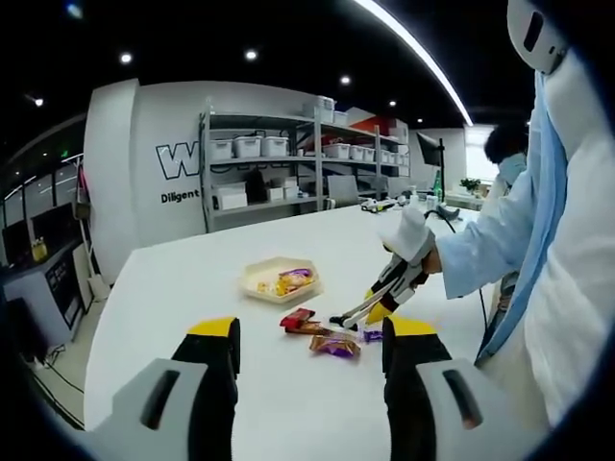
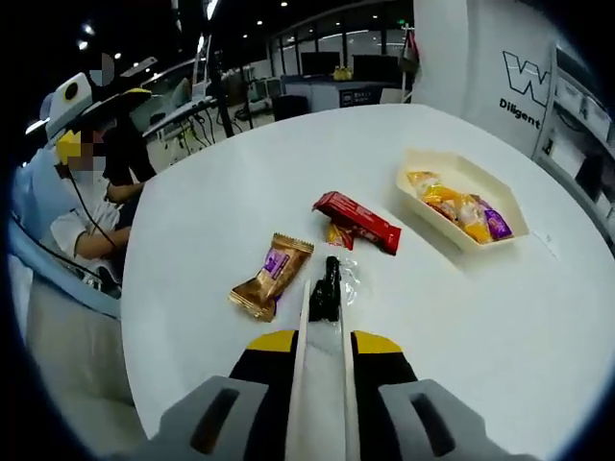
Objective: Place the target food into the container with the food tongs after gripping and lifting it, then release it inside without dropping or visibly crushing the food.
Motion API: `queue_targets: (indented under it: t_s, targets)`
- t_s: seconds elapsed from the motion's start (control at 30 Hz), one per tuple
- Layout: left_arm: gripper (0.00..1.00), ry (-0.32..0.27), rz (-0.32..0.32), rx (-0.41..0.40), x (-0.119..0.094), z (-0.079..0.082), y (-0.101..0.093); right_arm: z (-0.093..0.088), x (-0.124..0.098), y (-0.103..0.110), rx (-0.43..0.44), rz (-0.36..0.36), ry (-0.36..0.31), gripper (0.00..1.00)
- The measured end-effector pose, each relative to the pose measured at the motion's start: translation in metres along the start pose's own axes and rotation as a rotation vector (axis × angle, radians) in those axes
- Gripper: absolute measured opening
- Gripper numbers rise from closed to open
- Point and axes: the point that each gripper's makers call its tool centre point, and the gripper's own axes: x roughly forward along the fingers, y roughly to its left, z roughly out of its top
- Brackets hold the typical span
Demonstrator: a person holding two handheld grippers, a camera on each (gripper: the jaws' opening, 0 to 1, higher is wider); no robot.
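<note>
My right gripper (image 2: pixel 324 341) is shut on the white handles of the food tongs (image 2: pixel 327 288). Their black tips stand close together, low over the white table (image 2: pixel 211 192). A small clear-wrapped candy (image 2: pixel 350 279) lies right beside the tips; whether they pinch it is unclear. A brown and purple packet (image 2: pixel 272 274) lies left of the tips. A red packet (image 2: pixel 357 221) and a small orange candy (image 2: pixel 336 235) lie beyond. The cream container (image 2: pixel 415 158) holds several snacks. In the left gripper view my left gripper (image 1: pixel 312 331) is open and empty, short of the red packet (image 1: pixel 298 320), the brown packet (image 1: pixel 336 346) and the tongs (image 1: pixel 354 315).
A gloved hand (image 1: pixel 408 235) in a white sleeve holds the right gripper (image 1: pixel 392 288). The container (image 1: pixel 252 272) sits past the packets. Metal shelves (image 1: pixel 288 163) with bins stand behind the table. The table's edge (image 2: pixel 135 317) curves on the left, where a seated person (image 2: pixel 86 192) is.
</note>
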Motion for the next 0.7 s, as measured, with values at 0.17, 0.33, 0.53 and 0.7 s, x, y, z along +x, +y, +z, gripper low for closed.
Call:
queue_targets:
  t_s: [0.17, 0.33, 0.53, 0.7]
  targets:
    - [0.58, -0.003, -0.001, 0.002, 0.0, 0.001, 0.0, 0.002, -0.003, -0.001, -0.01, -0.008, -0.006, 0.13]
    - [0.58, -0.002, -0.004, 0.001, 0.0, 0.001, 0.0, 0.007, -0.008, -0.01, -0.008, -0.022, -0.021, 0.13]
    - [0.58, -0.002, -0.006, 0.002, -0.001, 0.0, -0.002, 0.026, -0.017, -0.029, -0.012, -0.053, -0.046, 0.13]
    - [0.58, -0.004, -0.006, -0.006, -0.001, 0.001, -0.001, 0.048, -0.025, -0.053, -0.022, -0.089, -0.076, 0.13]
